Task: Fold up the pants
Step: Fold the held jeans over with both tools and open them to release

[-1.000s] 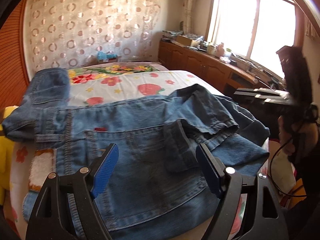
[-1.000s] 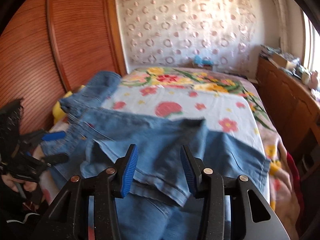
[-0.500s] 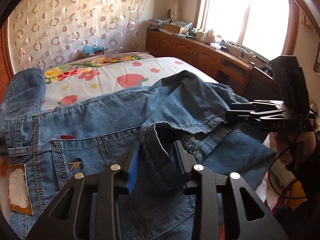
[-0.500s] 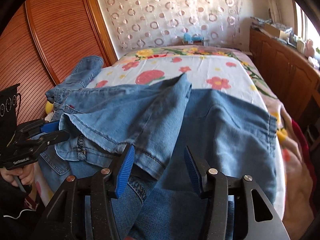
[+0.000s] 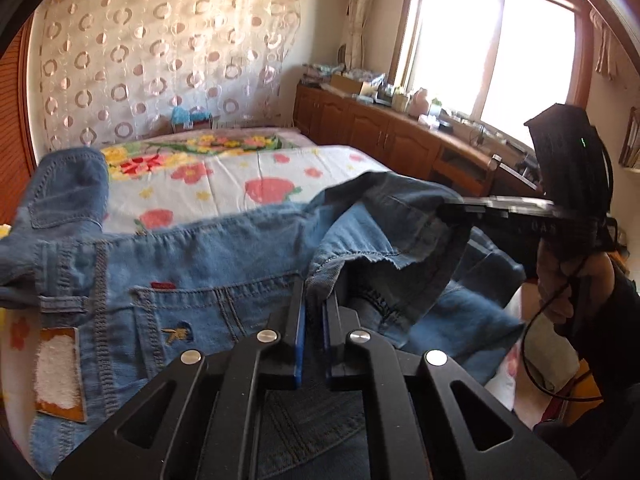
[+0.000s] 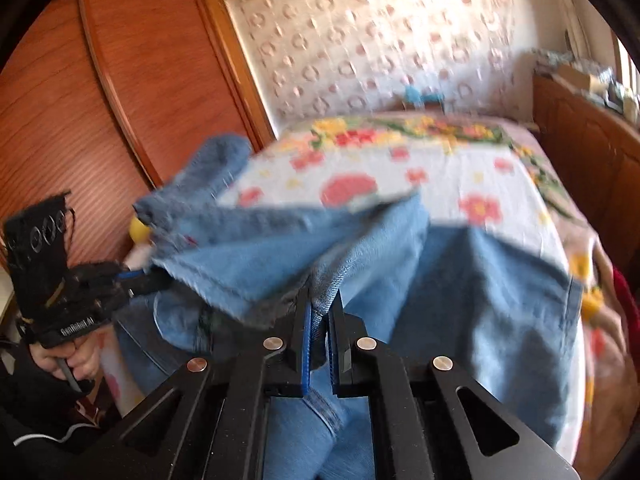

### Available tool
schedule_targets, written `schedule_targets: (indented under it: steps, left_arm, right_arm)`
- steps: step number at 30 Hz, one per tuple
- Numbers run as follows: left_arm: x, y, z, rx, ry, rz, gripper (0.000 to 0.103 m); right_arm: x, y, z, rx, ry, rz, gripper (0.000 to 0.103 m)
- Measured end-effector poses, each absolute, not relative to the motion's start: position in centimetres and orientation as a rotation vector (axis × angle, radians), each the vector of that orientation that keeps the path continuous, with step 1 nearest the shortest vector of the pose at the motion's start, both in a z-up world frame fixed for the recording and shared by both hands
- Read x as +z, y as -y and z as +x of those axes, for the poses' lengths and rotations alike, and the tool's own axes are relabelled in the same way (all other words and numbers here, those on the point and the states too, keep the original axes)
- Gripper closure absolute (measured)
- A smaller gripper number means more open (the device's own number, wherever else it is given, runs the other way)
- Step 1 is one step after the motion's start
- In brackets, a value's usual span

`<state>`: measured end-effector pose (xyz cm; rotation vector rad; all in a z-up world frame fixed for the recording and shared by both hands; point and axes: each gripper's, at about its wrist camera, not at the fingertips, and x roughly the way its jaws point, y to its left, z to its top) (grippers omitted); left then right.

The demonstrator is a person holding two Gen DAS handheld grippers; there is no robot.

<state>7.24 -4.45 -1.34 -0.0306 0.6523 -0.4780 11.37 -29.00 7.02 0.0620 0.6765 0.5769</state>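
A sunny bedroom with a big bed and lots of brown wood.

The wide bed has a white cover with red and yellow flowers [image 5: 256, 172] on it. Behind the bed hangs a thin pale curtain with round ring shapes [image 5: 160, 52] all over. On one side a big window with a brown wooden frame [image 5: 496, 48] lets in very bright light. Under the window runs a long low brown wooden cabinet [image 5: 384, 136], and its top is crowded with boxes and small bottles. On the other side stands a tall reddish-brown wooden wardrobe with curved doors [image 6: 120, 92]. A small blue thing [image 5: 186, 114] sits behind the bed.
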Motion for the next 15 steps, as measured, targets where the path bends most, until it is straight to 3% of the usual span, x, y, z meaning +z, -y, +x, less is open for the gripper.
schedule_targets:
  steps: [9,15]
  left_arm:
    - [2.6,0.4,4.0,-0.458,-0.551,-0.101,0.096]
    - [3.9,-3.0,2.4,-0.392,-0.514,-0.109,0.096]
  right_arm:
    - [15.4,25.9,9.6,0.651,-0.479,-0.021,0.097]
    - [16.9,22.7,7.8,0.727,-0.427,-0.099,0.097]
